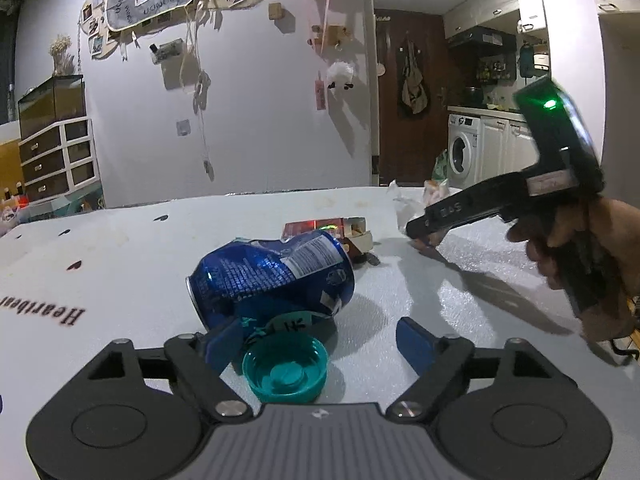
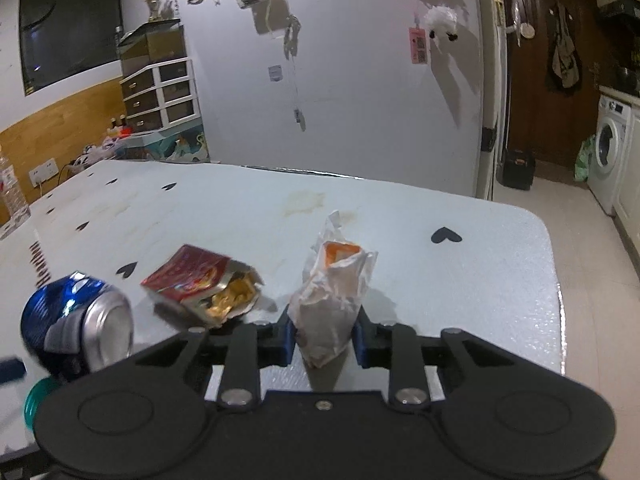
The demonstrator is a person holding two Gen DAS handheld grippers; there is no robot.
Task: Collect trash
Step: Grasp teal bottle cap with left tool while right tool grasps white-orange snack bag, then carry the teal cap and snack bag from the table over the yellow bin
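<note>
A crushed blue can point(image 1: 272, 278) lies on its side on the white table point(image 1: 120, 264). A teal bottle cap point(image 1: 285, 368) lies just in front of it, between the blue fingers of my open left gripper point(image 1: 320, 344). A torn red snack packet point(image 1: 320, 229) lies behind the can. My right gripper point(image 2: 323, 340) is shut on a crumpled white paper wrapper point(image 2: 332, 300) with orange inside. The can point(image 2: 76, 324) and the red packet point(image 2: 200, 284) show to its left. In the left wrist view, the right gripper point(image 1: 424, 226) is held at the right.
The table's right edge point(image 2: 556, 280) drops to a tiled floor. A drawer cabinet point(image 1: 56, 156) stands at the far left. A washing machine point(image 1: 464, 152) and a dark door point(image 1: 408, 92) are at the far right. More crumpled paper point(image 1: 404, 204) lies by the far edge.
</note>
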